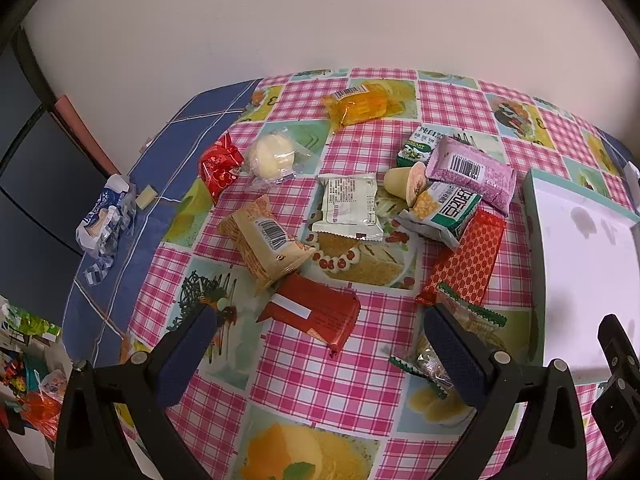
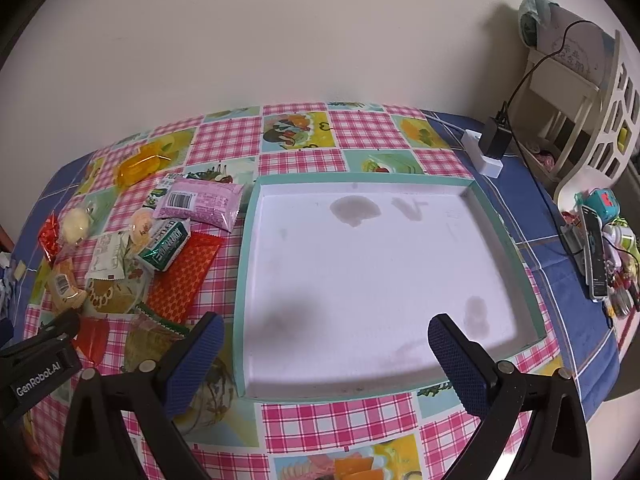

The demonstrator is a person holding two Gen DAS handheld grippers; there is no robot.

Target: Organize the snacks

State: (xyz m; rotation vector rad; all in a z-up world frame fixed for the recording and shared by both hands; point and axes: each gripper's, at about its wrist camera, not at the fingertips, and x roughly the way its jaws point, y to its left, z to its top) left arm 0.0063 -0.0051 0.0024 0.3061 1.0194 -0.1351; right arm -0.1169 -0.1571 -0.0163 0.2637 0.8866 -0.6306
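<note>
Several wrapped snacks lie scattered on the checked tablecloth. In the left wrist view my left gripper [image 1: 320, 344] is open and empty, just above a dark red packet [image 1: 316, 314]; a clear packet with green edges [image 1: 436, 356] lies by its right finger. Beyond lie a beige packet [image 1: 268, 244], a white packet [image 1: 350, 208], an orange-red packet [image 1: 466, 260], a pink packet [image 1: 472, 168] and an orange packet [image 1: 360, 104]. My right gripper [image 2: 324, 340] is open and empty over the near part of the empty white tray [image 2: 536, 312] with teal walls.
The tray's left wall [image 1: 534, 240] borders the snack pile. A torn blue wrapper [image 1: 104, 220] lies at the table's left edge. A white power strip with black plug [image 2: 490, 148], a phone [image 2: 594, 252] and small clutter sit right of the tray. A wall stands behind.
</note>
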